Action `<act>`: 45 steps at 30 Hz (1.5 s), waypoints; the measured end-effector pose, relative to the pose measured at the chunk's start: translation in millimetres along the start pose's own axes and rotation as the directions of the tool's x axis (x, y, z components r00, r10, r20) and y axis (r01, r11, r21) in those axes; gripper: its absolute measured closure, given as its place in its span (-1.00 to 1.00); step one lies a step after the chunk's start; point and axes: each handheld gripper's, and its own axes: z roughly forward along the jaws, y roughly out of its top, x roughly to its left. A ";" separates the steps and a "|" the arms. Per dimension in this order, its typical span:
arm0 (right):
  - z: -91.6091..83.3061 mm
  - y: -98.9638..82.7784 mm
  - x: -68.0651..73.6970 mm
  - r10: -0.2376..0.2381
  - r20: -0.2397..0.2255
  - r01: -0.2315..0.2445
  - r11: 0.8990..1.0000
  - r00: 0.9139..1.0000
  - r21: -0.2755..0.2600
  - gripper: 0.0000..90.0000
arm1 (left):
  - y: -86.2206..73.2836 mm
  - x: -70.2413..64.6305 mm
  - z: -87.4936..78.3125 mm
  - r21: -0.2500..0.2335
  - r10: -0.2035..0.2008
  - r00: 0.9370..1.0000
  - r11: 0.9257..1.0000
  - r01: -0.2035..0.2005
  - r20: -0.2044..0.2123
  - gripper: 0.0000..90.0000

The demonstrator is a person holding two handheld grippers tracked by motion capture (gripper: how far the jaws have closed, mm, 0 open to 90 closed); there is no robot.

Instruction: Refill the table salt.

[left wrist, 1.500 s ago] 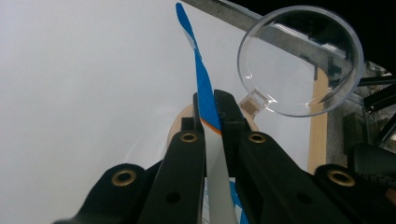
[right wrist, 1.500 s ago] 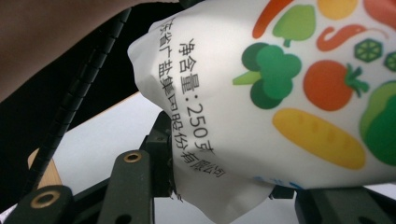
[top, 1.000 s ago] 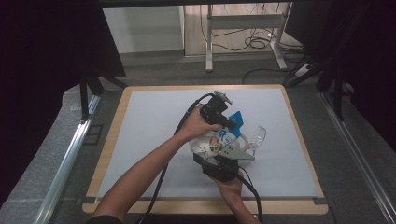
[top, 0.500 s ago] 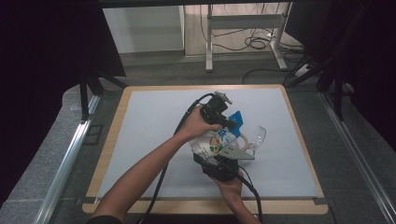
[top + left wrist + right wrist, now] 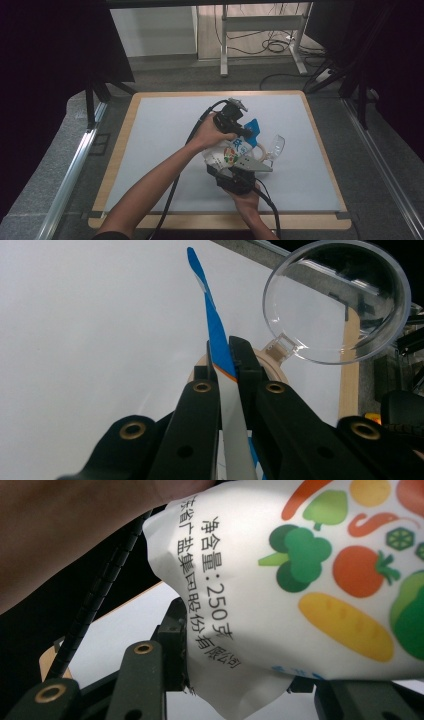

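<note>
A white pouch [image 5: 226, 153] printed with vegetables and topped by a blue strip is held up over the white mat, near its middle. My left gripper [image 5: 246, 131] is shut on the blue top edge [image 5: 214, 325], its jaws pinched flat on it. From below, my right gripper [image 5: 234, 171] is shut on the pouch's lower end [image 5: 300, 585], which bulges between the jaws. Just right of the pouch stands a small round beige container [image 5: 274, 368] whose clear domed lid [image 5: 276, 145] [image 5: 338, 300] is hinged open.
The white mat [image 5: 160, 135] lies on a wood-edged table [image 5: 122, 150]. Black cables trail from both grippers toward the front edge. Metal rails run along both sides, and a desk frame with cables stands on the floor behind.
</note>
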 end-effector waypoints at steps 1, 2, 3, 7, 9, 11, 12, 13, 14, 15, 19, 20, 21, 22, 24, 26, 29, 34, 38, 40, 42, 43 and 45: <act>-0.2 0.1 0.0 0.002 -0.001 -0.002 1.000 1.000 0.001 0.24 | 0.0 0.1 0.0 0.000 0.000 1.000 1.000 0.000 0.001 1.00; -0.3 0.2 0.1 0.003 -0.002 -0.003 1.000 1.000 0.001 0.24 | -0.1 0.2 0.1 -0.001 0.000 1.000 1.000 0.000 0.001 1.00; -0.3 0.2 0.1 0.003 -0.002 -0.003 1.000 1.000 0.001 0.24 | -0.1 0.2 0.1 -0.001 0.000 1.000 1.000 0.000 0.001 1.00; -0.7 1.1 -0.1 0.005 -0.004 -0.005 1.000 1.000 -0.002 0.24 | 0.2 0.5 1.2 -0.004 0.000 1.000 1.000 0.000 0.002 1.00; -1.2 1.7 -0.1 0.010 -0.006 -0.010 1.000 1.000 -0.004 0.24 | 0.4 0.7 1.7 -0.003 0.001 1.000 1.000 -0.001 0.005 1.00; -1.6 2.4 0.0 0.011 -0.006 -0.011 1.000 1.000 -0.006 0.24 | 0.5 1.0 2.0 -0.002 0.001 1.000 1.000 -0.001 0.005 1.00; -1.6 2.6 -0.1 0.008 -0.006 -0.008 1.000 1.000 -0.008 0.24 | 0.5 1.2 2.2 -0.004 0.001 1.000 1.000 -0.001 0.005 1.00; -1.6 2.9 0.0 0.011 -0.006 -0.011 1.000 1.000 -0.010 0.24 | 0.6 1.4 2.3 -0.003 0.001 1.000 1.000 -0.001 0.005 1.00; -1.5 3.1 0.2 0.014 -0.005 -0.014 1.000 1.000 -0.010 0.24 | 0.7 1.5 2.4 -0.002 -0.001 1.000 1.000 0.001 0.004 1.00; -0.9 3.0 -0.2 0.013 -0.003 -0.013 1.000 1.000 -0.013 0.24 | 0.8 1.7 2.8 -0.003 -0.003 1.000 1.000 0.003 0.003 1.00; -1.2 2.9 -0.3 0.014 0.002 -0.014 1.000 1.000 -0.015 0.25 | 1.6 1.3 3.6 -0.003 0.002 1.000 1.000 -0.002 0.002 1.00; -1.3 2.8 -0.4 0.013 0.004 -0.013 1.000 1.000 -0.016 0.25 | 1.9 1.3 3.8 -0.003 0.004 1.000 1.000 -0.004 0.003 1.00; -1.2 2.8 -0.4 0.012 0.006 -0.012 1.000 1.000 -0.017 0.25 | 1.9 1.3 3.8 -0.003 0.004 1.000 1.000 -0.004 0.003 1.00; -1.2 2.8 -0.4 0.012 0.006 -0.012 1.000 1.000 -0.017 0.25 | 2.0 1.3 4.0 -0.003 0.005 1.000 1.000 -0.005 0.003 1.00; -1.4 2.8 -0.8 0.014 0.007 -0.014 1.000 1.000 -0.016 0.25 | 2.4 1.3 4.4 -0.001 0.005 1.000 1.000 -0.005 0.002 1.00; -1.4 2.5 -0.9 0.015 0.008 -0.015 1.000 1.000 -0.018 0.25 | 2.6 1.3 4.8 0.000 0.007 1.000 1.000 -0.007 0.000 1.00; -1.1 1.7 -0.8 0.021 0.012 -0.021 1.000 1.000 -0.020 0.25 | 2.4 1.8 5.9 0.003 0.009 1.000 1.000 -0.009 -0.001 1.00; 0.1 0.5 -1.5 0.024 0.015 -0.024 1.000 1.000 -0.019 0.25 | 1.5 3.1 6.8 0.003 0.005 1.000 1.000 -0.005 -0.004 1.00; 0.5 0.6 -1.3 0.025 0.012 -0.024 1.000 1.000 -0.017 0.25 | 0.6 3.5 6.1 0.001 0.004 1.000 1.000 -0.004 -0.004 1.00; 1.0 0.4 -1.4 0.022 0.012 -0.022 1.000 1.000 -0.016 0.25 | 0.2 3.8 6.3 0.004 0.001 1.000 1.000 0.000 -0.005 1.00; 1.0 0.2 -1.4 0.022 0.012 -0.022 1.000 1.000 -0.016 0.25 | 0.2 3.6 6.5 0.004 0.000 1.000 1.000 0.000 -0.006 1.00; 0.8 0.2 -1.2 0.024 0.012 -0.024 1.000 1.000 -0.016 0.25 | 0.4 3.4 6.5 0.006 0.001 1.000 1.000 -0.001 -0.007 1.00; 0.5 0.4 -1.4 0.024 0.011 -0.024 1.000 1.000 -0.015 0.25 | 0.8 3.7 6.6 0.005 0.004 1.000 1.000 -0.004 -0.006 1.00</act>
